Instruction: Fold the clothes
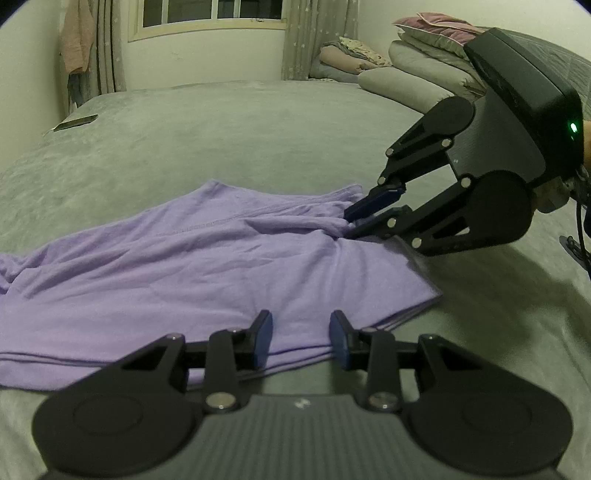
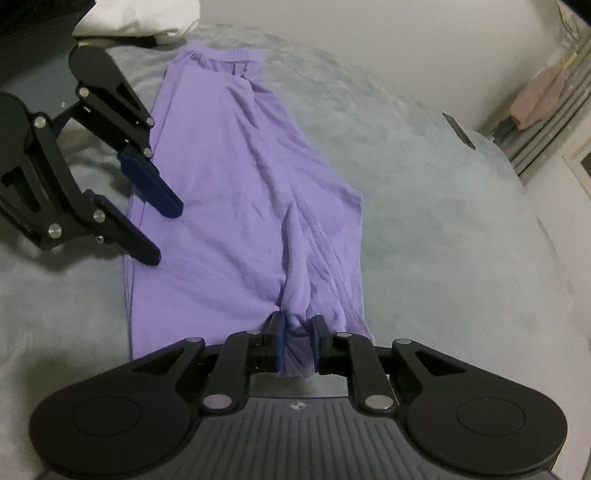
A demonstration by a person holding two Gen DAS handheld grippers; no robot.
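Observation:
A purple garment (image 1: 184,266) lies stretched and partly folded on the grey bed; in the right wrist view the garment (image 2: 229,166) runs away from me in a long strip. My right gripper (image 2: 297,321) pinches a bunched end of it, and wrinkles radiate from the fingers. The left wrist view shows the right gripper (image 1: 349,224) at the cloth's far right corner. My left gripper (image 1: 301,317) stands open over the garment's near layered edge, nothing between its fingers. From the right wrist view the left gripper (image 2: 166,234) hovers at the strip's left side.
The grey bed cover (image 1: 258,129) spreads wide beyond the garment. Pillows and folded bedding (image 1: 417,59) are piled at the back right. A dark flat object (image 1: 75,122) lies near the bed's far left edge. A white pillow (image 2: 136,18) sits behind the left gripper.

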